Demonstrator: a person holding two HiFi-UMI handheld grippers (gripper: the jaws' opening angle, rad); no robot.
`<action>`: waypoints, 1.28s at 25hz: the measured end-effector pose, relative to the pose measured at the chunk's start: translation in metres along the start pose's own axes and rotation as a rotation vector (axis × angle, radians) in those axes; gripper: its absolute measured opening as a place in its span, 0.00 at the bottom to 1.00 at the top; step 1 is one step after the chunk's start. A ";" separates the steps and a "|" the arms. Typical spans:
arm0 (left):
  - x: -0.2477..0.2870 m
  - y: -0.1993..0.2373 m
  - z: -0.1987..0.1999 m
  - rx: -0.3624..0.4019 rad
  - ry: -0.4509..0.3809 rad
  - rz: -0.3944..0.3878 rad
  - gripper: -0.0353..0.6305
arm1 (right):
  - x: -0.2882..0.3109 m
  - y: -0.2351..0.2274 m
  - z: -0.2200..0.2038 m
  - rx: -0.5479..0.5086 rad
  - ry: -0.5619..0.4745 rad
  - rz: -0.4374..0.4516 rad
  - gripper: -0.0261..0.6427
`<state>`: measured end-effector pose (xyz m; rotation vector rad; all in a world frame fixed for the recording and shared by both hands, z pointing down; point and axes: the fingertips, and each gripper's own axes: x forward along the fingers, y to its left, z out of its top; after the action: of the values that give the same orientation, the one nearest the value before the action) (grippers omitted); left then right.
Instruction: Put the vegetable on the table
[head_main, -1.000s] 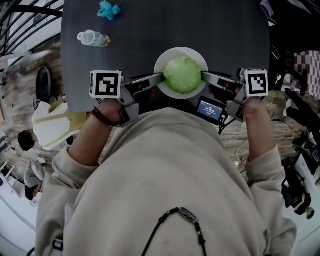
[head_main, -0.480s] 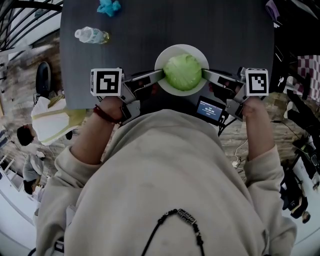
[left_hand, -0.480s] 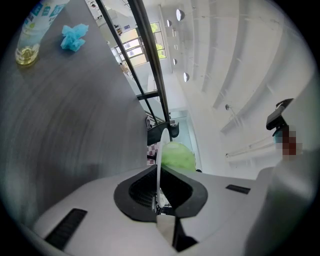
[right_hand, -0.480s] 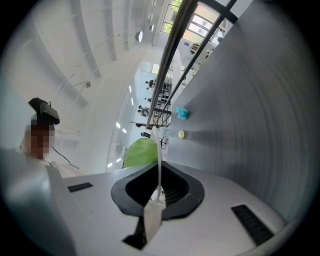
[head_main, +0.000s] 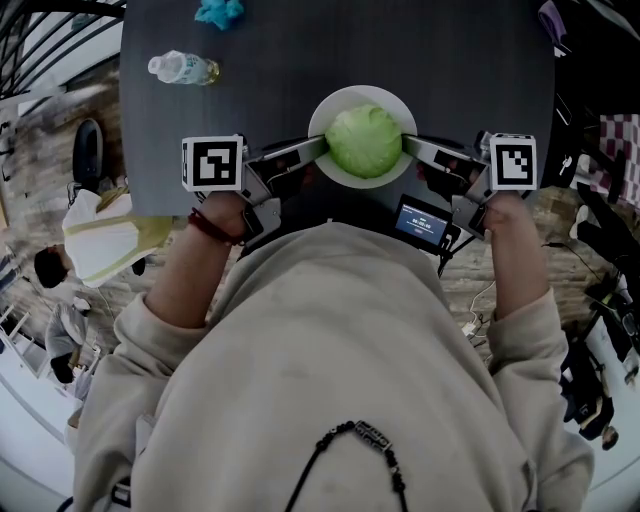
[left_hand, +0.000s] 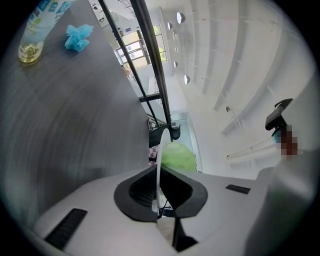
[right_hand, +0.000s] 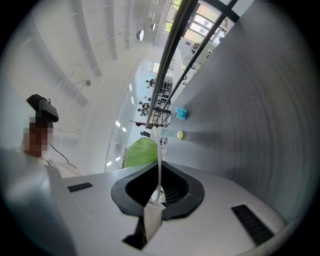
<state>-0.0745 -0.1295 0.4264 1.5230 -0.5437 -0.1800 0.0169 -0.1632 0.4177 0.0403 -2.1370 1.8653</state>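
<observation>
While a bottle (head_main: 183, 69) lies far left on the dark surface (head_main: 450, 60), the left tongs (head_main: 320, 152) clamp the white plate's (head_main: 332, 110) left rim. The cabbage (head_main: 364, 143) sits on the plate, and the right tongs (head_main: 408, 148) clamp the opposite rim.

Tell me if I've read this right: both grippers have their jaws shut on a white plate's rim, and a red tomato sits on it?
Not quite. A green cabbage sits on the plate, not a red tomato, as the head view shows. The rest holds: the left gripper and right gripper both have jaws shut on its rim.
</observation>
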 end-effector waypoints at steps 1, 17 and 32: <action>0.000 0.001 0.000 0.005 0.002 0.008 0.08 | 0.000 -0.001 0.000 0.000 0.000 0.000 0.08; 0.018 0.024 0.004 -0.005 0.012 0.021 0.08 | -0.001 -0.032 0.005 0.008 0.009 -0.011 0.08; 0.029 0.052 0.006 0.006 0.033 0.016 0.08 | 0.002 -0.060 0.006 0.024 0.024 -0.020 0.08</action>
<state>-0.0629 -0.1447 0.4829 1.5246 -0.5304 -0.1406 0.0271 -0.1781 0.4754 0.0438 -2.0907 1.8708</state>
